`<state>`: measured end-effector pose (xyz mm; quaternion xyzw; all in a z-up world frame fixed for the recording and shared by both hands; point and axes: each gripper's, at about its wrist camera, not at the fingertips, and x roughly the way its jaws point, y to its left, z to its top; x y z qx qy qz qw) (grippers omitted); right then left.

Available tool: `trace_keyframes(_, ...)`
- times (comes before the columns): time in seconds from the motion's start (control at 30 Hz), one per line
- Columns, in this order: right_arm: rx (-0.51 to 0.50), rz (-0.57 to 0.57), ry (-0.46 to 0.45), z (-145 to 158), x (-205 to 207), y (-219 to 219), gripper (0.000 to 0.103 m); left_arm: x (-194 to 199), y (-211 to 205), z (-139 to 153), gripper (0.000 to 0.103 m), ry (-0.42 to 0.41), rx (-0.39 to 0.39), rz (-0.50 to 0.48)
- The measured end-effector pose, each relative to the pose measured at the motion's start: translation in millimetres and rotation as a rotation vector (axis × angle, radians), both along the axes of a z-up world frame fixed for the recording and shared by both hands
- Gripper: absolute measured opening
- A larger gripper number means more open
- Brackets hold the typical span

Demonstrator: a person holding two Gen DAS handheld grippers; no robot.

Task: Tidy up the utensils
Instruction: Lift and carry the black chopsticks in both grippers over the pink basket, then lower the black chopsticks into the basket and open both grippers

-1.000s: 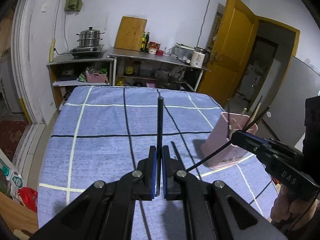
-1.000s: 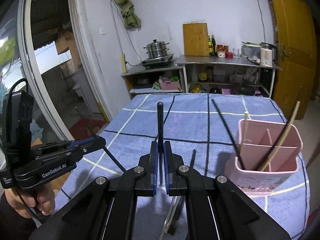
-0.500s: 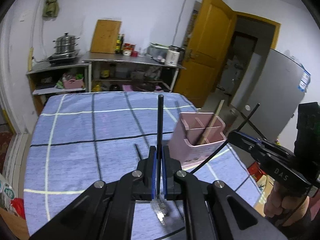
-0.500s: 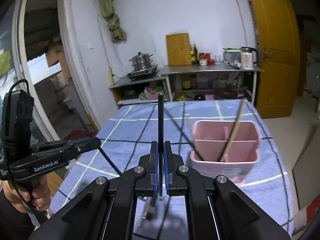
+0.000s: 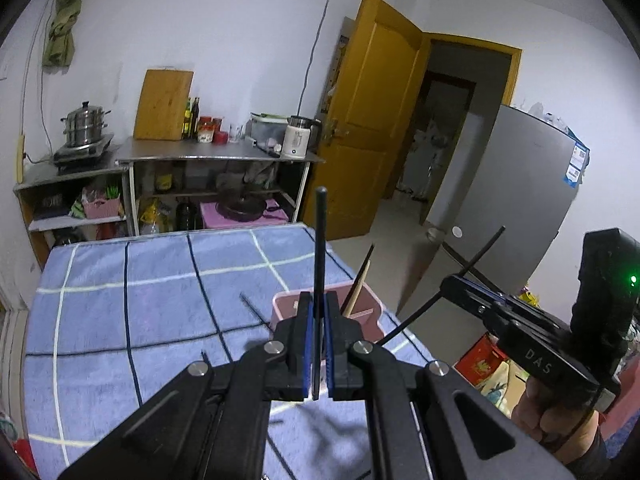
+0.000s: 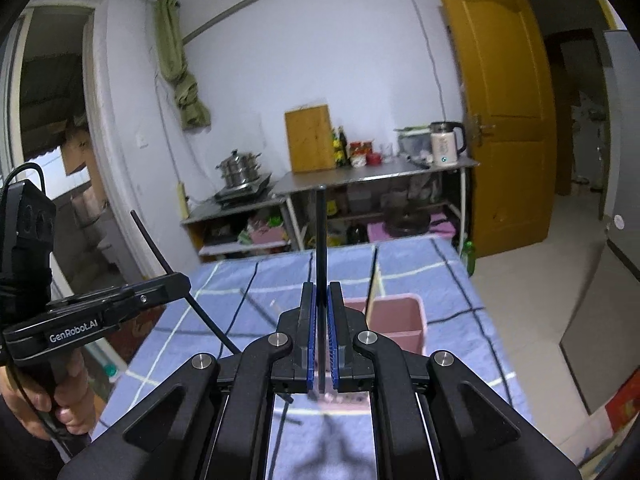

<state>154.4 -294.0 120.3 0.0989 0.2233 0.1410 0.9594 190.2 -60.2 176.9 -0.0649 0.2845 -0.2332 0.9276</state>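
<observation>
Checked blue cloth [image 5: 140, 320] spread over the worktop [image 6: 452, 280], white and dark lines crossing it; beyond, a yellow door [image 5: 372, 120] ajar and a steel counter [image 6: 380, 170] bearing a chopping board [image 5: 164, 104], a kettle [image 6: 444, 144] and a steamer pot [image 5: 86, 124]; near the cloth's right edge, a pink utensil holder [image 6: 400, 320] with a pale wooden chopstick [image 5: 358, 286] leaning out of it; left gripper [image 5: 318, 344] clenched on a black chopstick [image 5: 320, 248] standing upright between the blue pads, directly in front of the holder in its own view; right gripper [image 6: 321, 336] likewise clamped tight on a second black chopstick [image 6: 321, 240], upright, holder just beyond and to the right of it; seen from the left camera, right gripper [image 5: 448, 284] off the cloth's right side with its stick slanting through it; seen from the right camera, left gripper [image 6: 176, 284] at the left, above the cloth's left edge; further thin dark sticks [image 6: 256, 304] lying flat on the cloth to the left of the holder.
</observation>
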Motion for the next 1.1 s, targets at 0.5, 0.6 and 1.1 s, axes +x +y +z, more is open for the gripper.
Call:
trace_keyframes(0.5,0.017,-0.031,0.0,-10,40,-11,0.005,44,-26,-12,0.005,-0.011,0.031,0.005)
trace_keyframes(0.6,0.01,-0.032,0.019,-22,45,-8,0.005,50,-27,-25,0.005,0.011,0.039,0.003)
trace_keyframes(1.1,-0.007,-0.014,0.129,-82,71,1,0.005,55,-35,-66,0.006,0.037,0.074,-0.016)
